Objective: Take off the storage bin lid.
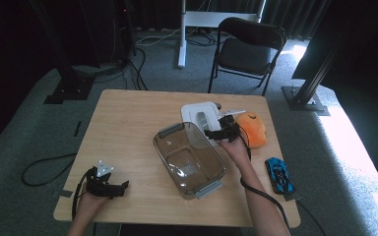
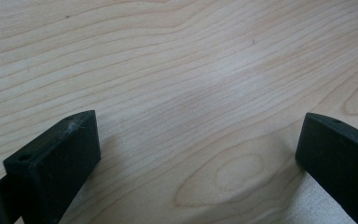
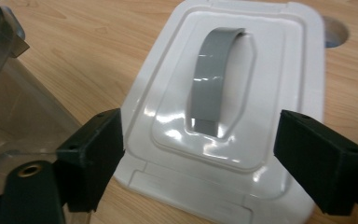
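plainly, white lid with grey handle.

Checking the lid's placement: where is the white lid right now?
In the high view, the white lid lies flat on the table's far right part, just beyond the clear container, left of the orange thing.

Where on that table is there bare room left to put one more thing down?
The far left part of the table, beyond the left gripper and left of the clear bin, is bare wood. The right side is crowded: white lid, orange thing, blue toy car and the right gripper.
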